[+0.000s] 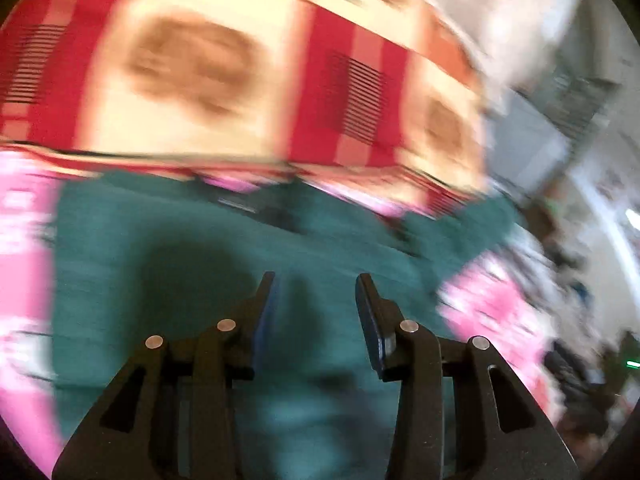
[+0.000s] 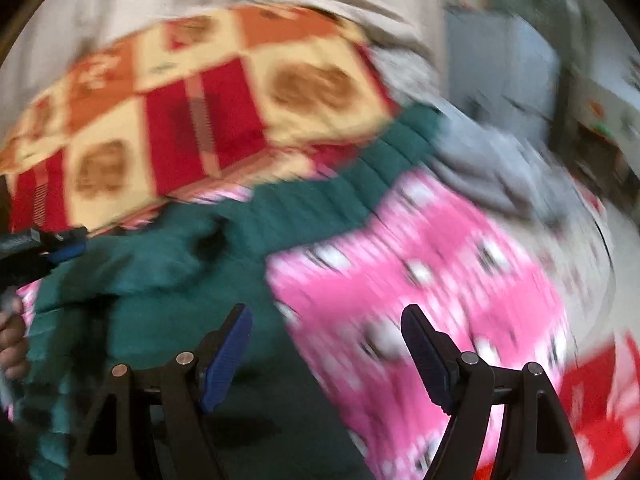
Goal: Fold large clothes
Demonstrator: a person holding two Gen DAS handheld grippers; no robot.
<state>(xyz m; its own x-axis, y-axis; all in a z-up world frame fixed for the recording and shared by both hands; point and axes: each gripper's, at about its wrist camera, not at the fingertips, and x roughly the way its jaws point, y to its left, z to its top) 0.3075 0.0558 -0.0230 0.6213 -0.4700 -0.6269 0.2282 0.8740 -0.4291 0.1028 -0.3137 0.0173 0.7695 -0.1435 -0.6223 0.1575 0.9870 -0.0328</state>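
place: a home, most likely a bedroom | evidence: pink patterned bedsheet [image 2: 432, 280] spread over a wide soft surface; folded red and cream checked blanket [image 2: 224, 120] lying far on it; green garment [image 1: 200, 248] spread near | background: blurred pale wall and furniture, far right

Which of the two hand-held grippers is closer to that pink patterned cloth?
Right, probably. The right hand-held gripper hovers open at the pink patterned cloth's edge, one finger over it. The left hand-held gripper is open over the teal garment, pink on either side.
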